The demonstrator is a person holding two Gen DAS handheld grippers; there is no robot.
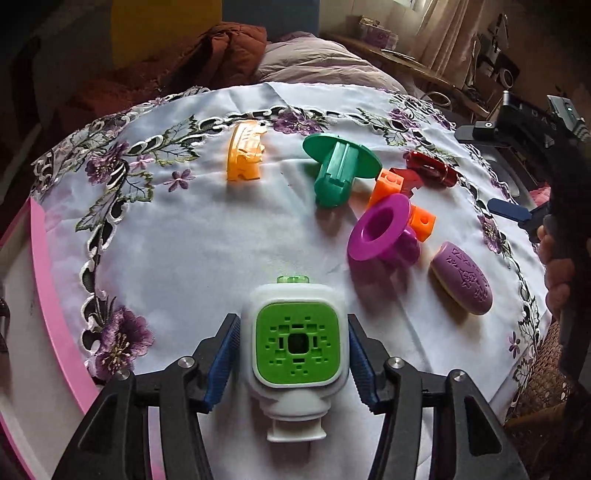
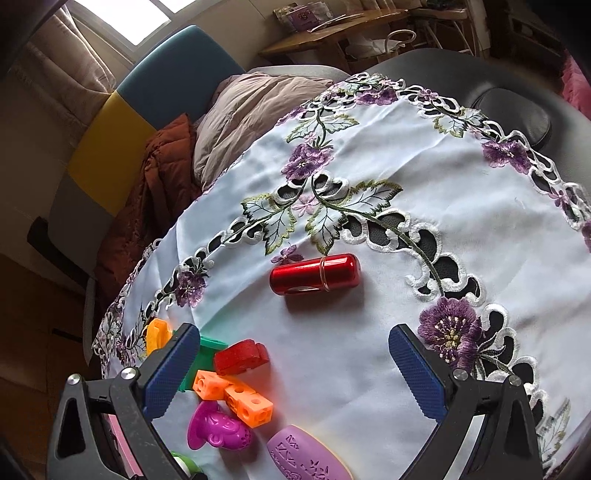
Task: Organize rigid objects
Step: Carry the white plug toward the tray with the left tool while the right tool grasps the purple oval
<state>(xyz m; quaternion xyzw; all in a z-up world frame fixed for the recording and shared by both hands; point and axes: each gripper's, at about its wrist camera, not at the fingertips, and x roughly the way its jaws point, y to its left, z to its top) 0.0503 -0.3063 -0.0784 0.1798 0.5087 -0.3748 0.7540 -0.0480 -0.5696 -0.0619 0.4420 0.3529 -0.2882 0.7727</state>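
A white device with a green perforated face (image 1: 301,347) lies on the embroidered cloth (image 1: 184,236) between the blue pads of my left gripper (image 1: 293,322). The jaws stand open, with a slim gap at each side. Further out lie an orange curved piece (image 1: 245,151), a green spool (image 1: 338,166), a purple spool (image 1: 384,232), orange cubes (image 1: 423,221), a red cylinder (image 1: 430,168) and a purple oval block (image 1: 461,282). My right gripper (image 2: 293,332) hangs wide open and empty over bare cloth, short of the red cylinder (image 2: 316,275). The orange cubes (image 2: 232,397) sit by its left finger.
A pink-rimmed white tray (image 1: 48,277) borders the cloth on the left. A red textured piece (image 2: 240,356) lies beside the cubes. Behind the table stand a chair with jackets (image 2: 173,155) and a wooden shelf (image 2: 332,33). A hand (image 1: 554,251) holds the right gripper at the cloth's right edge.
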